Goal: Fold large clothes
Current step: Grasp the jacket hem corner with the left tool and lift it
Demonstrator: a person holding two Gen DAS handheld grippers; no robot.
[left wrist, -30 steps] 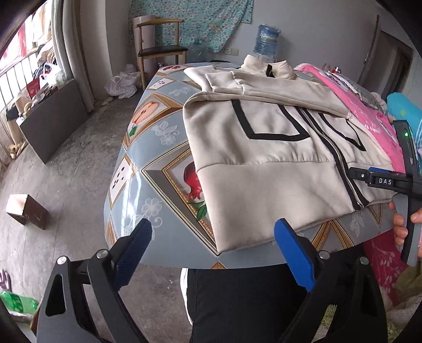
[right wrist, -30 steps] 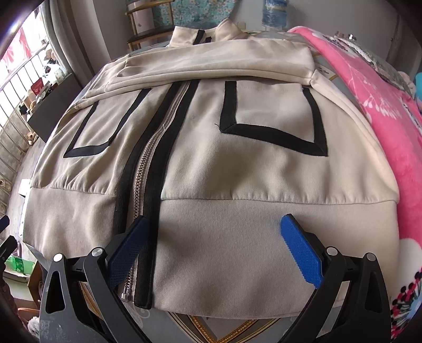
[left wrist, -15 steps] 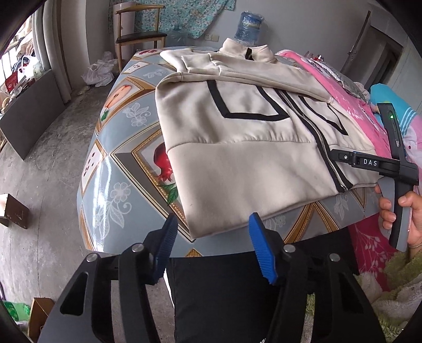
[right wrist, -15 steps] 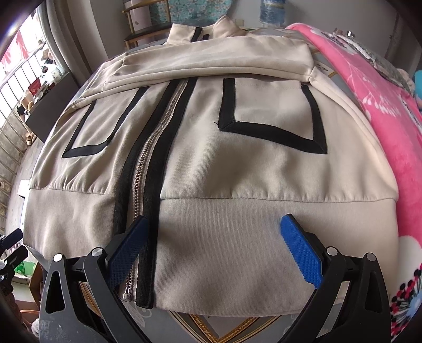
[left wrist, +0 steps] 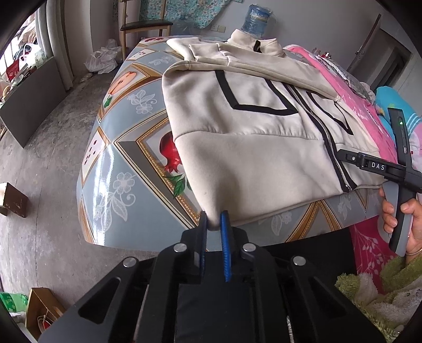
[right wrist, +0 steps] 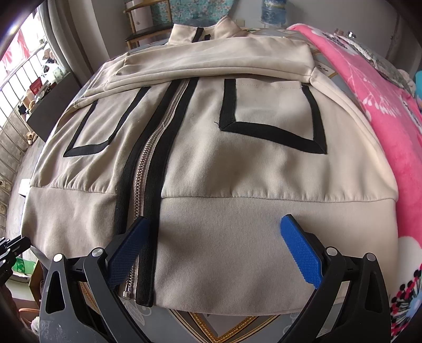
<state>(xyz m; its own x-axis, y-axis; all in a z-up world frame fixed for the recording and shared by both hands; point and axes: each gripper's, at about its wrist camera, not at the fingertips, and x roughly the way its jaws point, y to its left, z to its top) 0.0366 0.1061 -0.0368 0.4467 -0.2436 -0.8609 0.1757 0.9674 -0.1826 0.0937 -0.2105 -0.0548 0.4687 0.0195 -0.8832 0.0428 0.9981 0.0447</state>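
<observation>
A beige zip-up jacket (left wrist: 250,147) with black trim lies flat on the table, its sleeves folded across the chest and its collar at the far end. My left gripper (left wrist: 214,219) is at the near left corner of the hem; its jaws are closing and the blue pads pinch that corner, which bunches up between them. In the right wrist view, my right gripper (right wrist: 216,227) hangs open over the jacket (right wrist: 237,171), just above the hem band. Its left pad is by the zipper (right wrist: 139,184), and nothing is pinched.
The table (left wrist: 126,158) has a glossy blue cloth with a fruit pattern. A pink blanket (right wrist: 382,105) lies along the jacket's right side. A hand (left wrist: 406,224) holds the right gripper's handle. Behind the table stand a wooden chair (left wrist: 145,23) and a water bottle (left wrist: 257,18).
The left gripper has gone from wide open to pinched on the hem corner, moving in toward the table edge. The right gripper has stayed open in the same spot.
</observation>
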